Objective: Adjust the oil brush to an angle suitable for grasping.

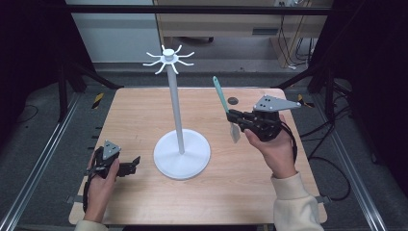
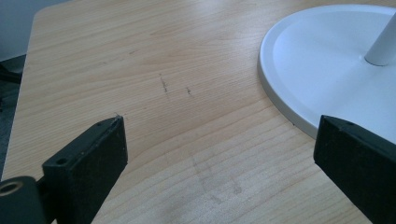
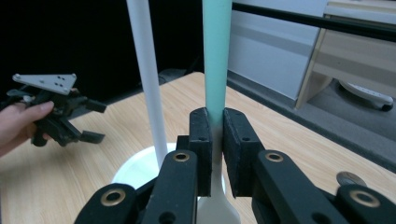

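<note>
Left gripper (image 1: 136,162) rests near the table (image 1: 250,202) edge, jaws wide apart and empty (idle beside the stand's base); farther in, right gripper (image 1: 231,116) clamps the teal-handled spatula (image 1: 222,98) upright, handle end raised, likely for hanging on the white hook stand (image 1: 176,103)

No text, label, brand, number or sign could be read anywhere in these views.
</note>
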The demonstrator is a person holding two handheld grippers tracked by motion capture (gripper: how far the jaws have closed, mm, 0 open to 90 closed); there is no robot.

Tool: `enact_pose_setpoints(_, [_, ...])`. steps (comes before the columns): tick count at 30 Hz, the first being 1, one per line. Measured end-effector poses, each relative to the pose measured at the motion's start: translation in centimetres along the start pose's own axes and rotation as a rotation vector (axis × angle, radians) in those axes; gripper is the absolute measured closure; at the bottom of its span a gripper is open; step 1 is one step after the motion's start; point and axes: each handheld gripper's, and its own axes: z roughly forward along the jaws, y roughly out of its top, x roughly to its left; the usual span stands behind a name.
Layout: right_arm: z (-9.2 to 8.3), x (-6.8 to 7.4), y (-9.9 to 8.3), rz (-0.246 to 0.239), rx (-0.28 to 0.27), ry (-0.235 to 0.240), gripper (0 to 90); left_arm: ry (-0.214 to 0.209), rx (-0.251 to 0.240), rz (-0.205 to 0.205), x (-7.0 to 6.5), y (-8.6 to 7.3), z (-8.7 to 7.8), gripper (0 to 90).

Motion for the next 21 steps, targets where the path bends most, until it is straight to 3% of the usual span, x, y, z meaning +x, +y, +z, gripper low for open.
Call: enact_pose_setpoints(21, [-0.1, 2.1, 1.7, -0.011, -0.102, 0.032, 82.4, -0.001, 0.002, 0.005, -0.1, 0.0, 0.0, 2.4])
